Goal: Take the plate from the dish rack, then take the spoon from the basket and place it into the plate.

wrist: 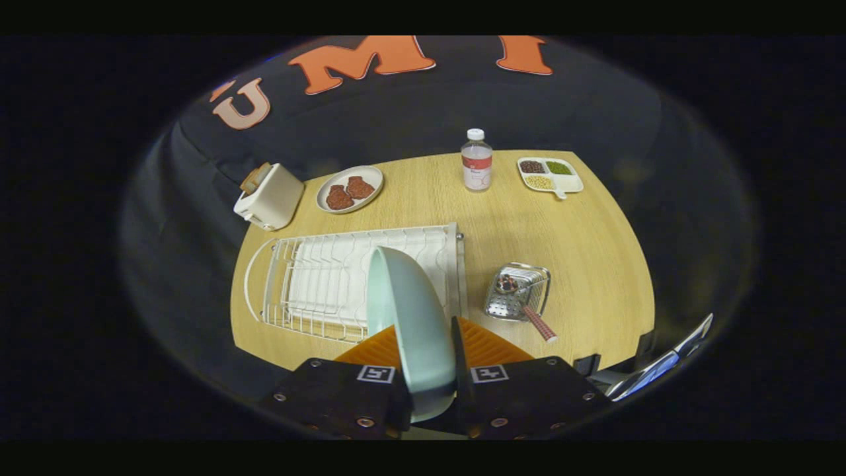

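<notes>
Plate (413, 324) stands on edge, clamped between the gripper (429, 370) jaws, blocking the line straight ahead. Dish rack (317, 284) fills the counter (581, 264) left of it. Basket (517, 292) sits just right, spoon (529, 311) handle sticking out toward the jaws. Open counter runs from rack and basket to the bottle (476, 160), divided tray (550, 176), food plate (349, 189) and toaster (269, 196) at the far edge.
</notes>
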Action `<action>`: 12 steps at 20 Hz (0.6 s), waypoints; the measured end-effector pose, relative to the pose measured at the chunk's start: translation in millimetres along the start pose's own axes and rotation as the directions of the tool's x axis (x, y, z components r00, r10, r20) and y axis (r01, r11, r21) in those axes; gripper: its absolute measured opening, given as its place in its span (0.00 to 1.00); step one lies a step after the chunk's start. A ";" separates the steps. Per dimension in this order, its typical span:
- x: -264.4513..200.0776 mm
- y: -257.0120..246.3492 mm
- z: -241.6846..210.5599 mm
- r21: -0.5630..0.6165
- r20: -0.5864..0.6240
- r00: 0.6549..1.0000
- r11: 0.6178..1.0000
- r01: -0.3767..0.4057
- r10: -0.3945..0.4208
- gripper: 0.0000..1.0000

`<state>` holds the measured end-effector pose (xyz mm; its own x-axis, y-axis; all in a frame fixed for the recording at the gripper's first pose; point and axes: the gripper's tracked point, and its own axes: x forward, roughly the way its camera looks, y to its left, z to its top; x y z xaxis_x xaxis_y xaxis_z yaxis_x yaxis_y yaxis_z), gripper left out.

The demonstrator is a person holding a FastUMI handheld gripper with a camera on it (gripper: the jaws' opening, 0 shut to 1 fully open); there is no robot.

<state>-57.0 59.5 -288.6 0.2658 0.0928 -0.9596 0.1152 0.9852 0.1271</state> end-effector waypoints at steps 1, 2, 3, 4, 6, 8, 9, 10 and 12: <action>0.4 -2.8 -9.7 0.012 -0.003 1.000 1.000 -0.021 0.021 0.27; 1.2 -6.7 -18.7 0.019 -0.007 0.999 0.999 -0.035 0.036 0.27; 2.1 -10.6 -28.2 0.027 -0.011 0.999 0.999 -0.045 0.045 0.27; 4.1 -14.0 -37.0 0.034 -0.014 0.998 0.998 -0.053 0.053 0.27; 4.5 -18.0 -53.2 0.044 -0.015 0.997 0.996 -0.074 0.074 0.27; 4.8 -21.4 -67.4 0.057 -0.012 0.995 0.993 -0.100 0.101 0.27; 5.3 -22.7 -75.8 0.068 -0.017 0.994 0.991 -0.111 0.112 0.27; 7.4 -23.8 -82.3 0.081 -0.023 0.992 0.989 -0.121 0.123 0.27; 12.5 -27.0 -95.0 0.101 -0.032 0.990 0.986 -0.132 0.136 0.27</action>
<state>-147.7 47.7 -327.9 0.2479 0.2308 -0.9409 0.1750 0.9446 0.2778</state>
